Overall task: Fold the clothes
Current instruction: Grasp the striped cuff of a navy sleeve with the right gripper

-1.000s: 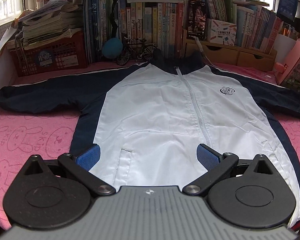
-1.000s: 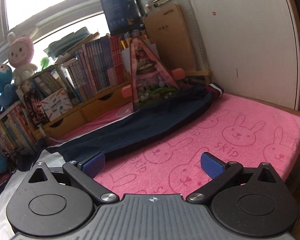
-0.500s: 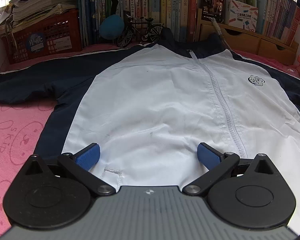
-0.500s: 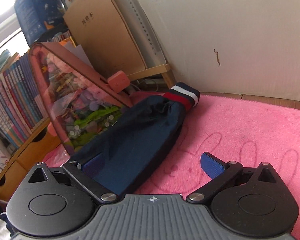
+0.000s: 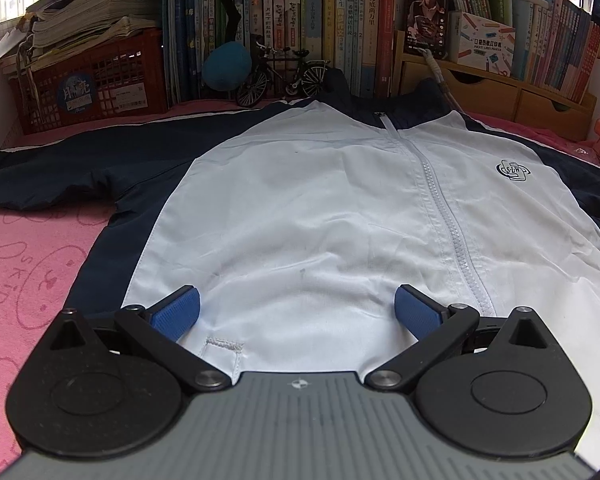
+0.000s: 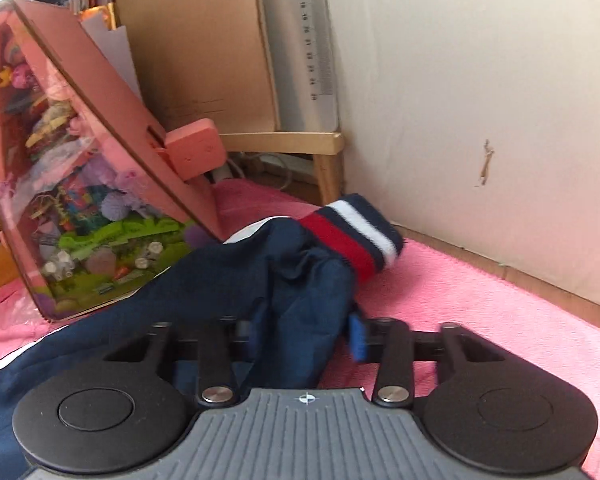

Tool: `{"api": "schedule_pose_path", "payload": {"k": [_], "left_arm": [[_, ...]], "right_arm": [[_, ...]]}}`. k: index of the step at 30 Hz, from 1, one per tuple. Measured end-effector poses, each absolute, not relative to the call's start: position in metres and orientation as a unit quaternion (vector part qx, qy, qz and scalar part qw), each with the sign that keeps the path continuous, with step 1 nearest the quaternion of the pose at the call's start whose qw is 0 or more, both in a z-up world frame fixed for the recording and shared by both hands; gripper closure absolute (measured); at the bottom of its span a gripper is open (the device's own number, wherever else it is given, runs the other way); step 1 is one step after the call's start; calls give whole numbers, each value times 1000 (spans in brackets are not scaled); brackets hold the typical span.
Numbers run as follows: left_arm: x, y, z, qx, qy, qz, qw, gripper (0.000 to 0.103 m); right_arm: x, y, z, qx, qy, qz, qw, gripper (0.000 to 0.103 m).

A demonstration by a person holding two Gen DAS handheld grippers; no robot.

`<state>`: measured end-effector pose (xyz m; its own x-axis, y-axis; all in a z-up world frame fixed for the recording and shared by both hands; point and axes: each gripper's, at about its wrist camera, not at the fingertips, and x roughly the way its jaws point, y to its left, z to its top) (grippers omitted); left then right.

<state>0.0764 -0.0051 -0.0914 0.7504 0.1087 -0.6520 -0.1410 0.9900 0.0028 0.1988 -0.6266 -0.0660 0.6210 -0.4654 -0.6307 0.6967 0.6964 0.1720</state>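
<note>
A white jacket with navy sleeves (image 5: 320, 208) lies zipped and flat, front up, on a pink bunny-print towel (image 5: 28, 264). My left gripper (image 5: 296, 312) hangs open low over its white front near the hem, a pocket opening just below its left pad; nothing is pinched. In the right wrist view the navy sleeve (image 6: 300, 272) ends in a red, white and navy striped cuff (image 6: 356, 236). My right gripper (image 6: 304, 336) is closing, and its blue pads squeeze bunched sleeve fabric just behind the cuff.
Behind the jacket stand a red crate of papers (image 5: 100, 84), a row of books (image 5: 320, 20), a toy bicycle (image 5: 284, 76) and wooden drawers (image 5: 500, 92). A pink triangular toy box (image 6: 80, 184), a cardboard sheet (image 6: 196, 48) and the wall (image 6: 480, 100) stand close around the cuff.
The left gripper sank closer to the jacket front, then held still. The right gripper travelled along the sleeve to the cuff end and its wide jaws came together on the fabric.
</note>
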Motion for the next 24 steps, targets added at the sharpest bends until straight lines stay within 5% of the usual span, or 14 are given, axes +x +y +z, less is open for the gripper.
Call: {"api": "schedule_pose_path", "payload": {"k": [6,17,24], "left_arm": [[77,-4,-91,-24,347,66,935,0],[75,-4,-91,-28,345,65,936,0],[75,-3,-91,-29,345,64,936,0]], "right_arm": [[163,-592,-20,202,204,-251,924,93],[161,-379,67,98,141,72,983,96],[170,-328,36,143,212,94,962,66]]}}
